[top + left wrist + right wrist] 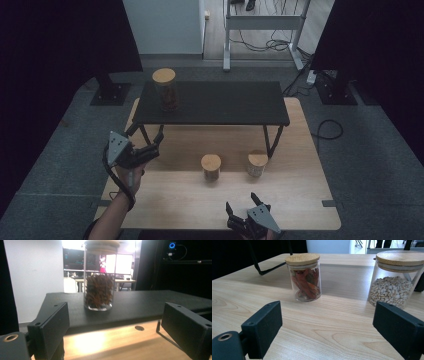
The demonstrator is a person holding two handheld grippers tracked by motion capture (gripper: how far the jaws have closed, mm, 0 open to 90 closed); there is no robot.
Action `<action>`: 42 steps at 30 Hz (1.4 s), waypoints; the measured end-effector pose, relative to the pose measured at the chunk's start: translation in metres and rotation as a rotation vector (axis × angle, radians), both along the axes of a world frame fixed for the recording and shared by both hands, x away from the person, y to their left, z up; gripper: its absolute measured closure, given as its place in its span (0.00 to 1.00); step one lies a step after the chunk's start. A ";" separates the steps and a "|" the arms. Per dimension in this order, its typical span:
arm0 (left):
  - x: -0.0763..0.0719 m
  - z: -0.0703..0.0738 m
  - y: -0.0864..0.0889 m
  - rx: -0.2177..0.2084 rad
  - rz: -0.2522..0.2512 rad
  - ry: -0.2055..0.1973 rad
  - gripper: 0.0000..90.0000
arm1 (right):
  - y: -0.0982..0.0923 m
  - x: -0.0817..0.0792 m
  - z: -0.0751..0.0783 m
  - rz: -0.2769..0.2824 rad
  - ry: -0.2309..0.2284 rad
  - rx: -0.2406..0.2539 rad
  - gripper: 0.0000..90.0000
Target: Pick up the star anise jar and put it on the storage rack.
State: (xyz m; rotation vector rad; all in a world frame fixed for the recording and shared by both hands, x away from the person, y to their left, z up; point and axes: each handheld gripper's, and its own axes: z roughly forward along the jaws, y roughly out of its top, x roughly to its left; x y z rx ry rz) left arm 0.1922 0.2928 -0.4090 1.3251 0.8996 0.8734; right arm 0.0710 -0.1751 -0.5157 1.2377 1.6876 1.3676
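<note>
Right tool (243, 201) open, empty, near tabletop (170, 205) edge; chili jar (304, 276), bean jar (395, 277) unshelved. Left tool (154, 142) open; tall jar (165, 89) already on black shelf (225, 102).

We count three glass jars, each with a round wooden lid: one tall jar (165, 90) of brown bits, one small jar (211, 167) of red peppers, and one small jar (257, 163) of pale beans. We see one black shelf (225, 102) and one wooden table (300, 195).
</note>
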 end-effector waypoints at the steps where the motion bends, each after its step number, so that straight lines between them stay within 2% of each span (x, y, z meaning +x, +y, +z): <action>1: -0.004 -0.003 0.001 -0.004 -0.001 0.002 0.08 | 0.000 0.000 0.000 -0.002 -0.001 0.000 0.09; 6: -0.023 -0.021 0.005 -0.030 -0.014 0.026 0.09 | 0.000 0.000 0.000 -0.004 0.001 0.003 0.09; 12: -0.040 -0.039 0.006 -0.015 -0.020 0.043 0.09 | 0.000 0.000 0.000 -0.005 0.000 -0.001 0.09; 16: -0.043 -0.044 0.003 0.013 -0.024 0.049 0.09 | 0.001 0.000 0.000 -0.011 0.003 -0.003 0.09; 20: -0.046 -0.050 0.004 -0.002 -0.030 0.071 0.09 | 0.001 0.000 0.000 -0.018 0.002 -0.009 0.09; 22: -0.046 -0.051 0.004 0.019 -0.041 0.089 0.09 | 0.001 0.001 0.000 -0.024 0.005 -0.008 0.09; 25: -0.050 -0.055 0.004 0.045 -0.038 0.090 0.09 | 0.001 0.002 0.000 -0.027 0.005 -0.011 0.09; 34: -0.053 -0.066 0.009 0.075 -0.044 0.153 0.09 | 0.001 0.001 0.000 -0.023 0.000 -0.020 0.09; 42: -0.056 -0.069 0.008 0.086 -0.040 0.154 0.09 | -0.001 0.001 0.000 -0.022 -0.004 -0.018 0.09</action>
